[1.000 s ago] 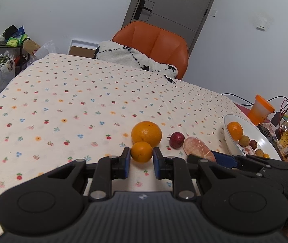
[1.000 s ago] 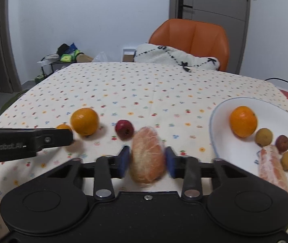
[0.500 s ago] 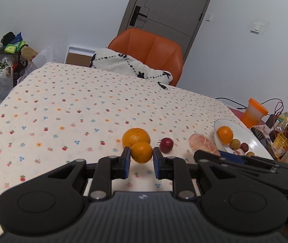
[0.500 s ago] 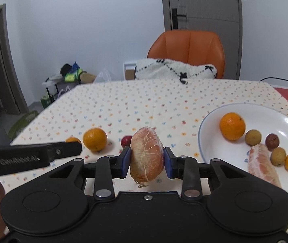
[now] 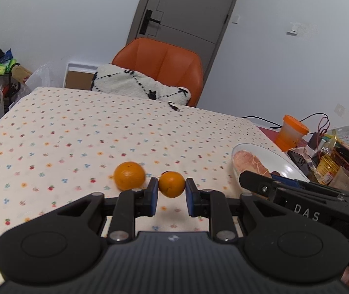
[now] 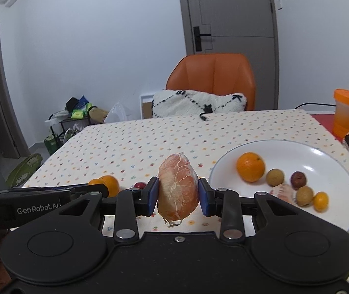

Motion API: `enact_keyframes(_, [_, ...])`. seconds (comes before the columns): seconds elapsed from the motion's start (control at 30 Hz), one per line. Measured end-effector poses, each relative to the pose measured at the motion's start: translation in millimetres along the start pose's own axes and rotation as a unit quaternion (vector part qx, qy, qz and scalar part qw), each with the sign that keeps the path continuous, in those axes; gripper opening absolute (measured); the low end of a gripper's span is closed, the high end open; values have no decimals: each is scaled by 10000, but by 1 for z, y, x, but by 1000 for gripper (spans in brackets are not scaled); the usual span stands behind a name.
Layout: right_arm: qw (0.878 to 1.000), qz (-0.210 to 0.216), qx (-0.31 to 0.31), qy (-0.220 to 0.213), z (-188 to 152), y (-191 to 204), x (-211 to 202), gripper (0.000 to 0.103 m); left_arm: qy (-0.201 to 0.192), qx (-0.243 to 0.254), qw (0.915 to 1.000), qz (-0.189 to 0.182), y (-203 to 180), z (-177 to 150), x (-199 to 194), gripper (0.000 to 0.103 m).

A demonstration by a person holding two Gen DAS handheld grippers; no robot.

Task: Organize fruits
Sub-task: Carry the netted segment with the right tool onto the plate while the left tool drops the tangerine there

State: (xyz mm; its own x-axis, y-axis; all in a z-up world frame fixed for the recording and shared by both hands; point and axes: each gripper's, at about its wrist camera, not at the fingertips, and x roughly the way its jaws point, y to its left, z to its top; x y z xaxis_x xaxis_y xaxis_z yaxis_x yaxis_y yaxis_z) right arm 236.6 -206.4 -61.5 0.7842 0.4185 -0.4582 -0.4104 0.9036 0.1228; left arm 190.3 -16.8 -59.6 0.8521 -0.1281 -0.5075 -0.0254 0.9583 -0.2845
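While left tool [image 5: 171,193] pinches small orange [image 5: 171,184], right tool [image 6: 179,193] pinches peeled pomelo segment [image 6: 178,187].

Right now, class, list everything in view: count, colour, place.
small orange: one, orange, gripped
large orange: one, orange, on tablecloth
red fruit: one, red, on tablecloth
pomelo segment: one, pink, gripped
plate: one, white, on tablecloth
plate orange: one, orange, on plate
tan fruits: two, tan, on plate
dark fruit: one, maroon, on plate
tiny fruit: one, orange, on plate
peeled segment: one, pink, on plate
cup: one, orange, beyond plate
left gripper: one, black, holding small orange
right gripper: one, black, holding pomelo segment
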Motion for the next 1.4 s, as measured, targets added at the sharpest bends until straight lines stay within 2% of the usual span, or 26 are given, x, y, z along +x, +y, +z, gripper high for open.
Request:
enact_keyframes(0.53, [9977,-432,493,-154,-9,-69,-16,33,-43,368,9990,-243,-60,3,23,21])
enact_keyframes(0.97, [9937,-779,755,-281,-21,-117,-28,33,98,716,9966,-393,-107,2,52,21])
enact_keyframes(1.27, [9931,-802,757,-387,-18,-124,-40,43,133,825,9954,-470,-128,7,62,22])
enact_keyframes(1.37, [9928,-787,806,-398,-17,-125,-43,46,123,835,9955,-423,-129,6,59,27])
enact_keyframes(1.4, [9929,-776,812,-389,-17,-124,-44,46,112,813,9958,-416,-129,6,58,31])
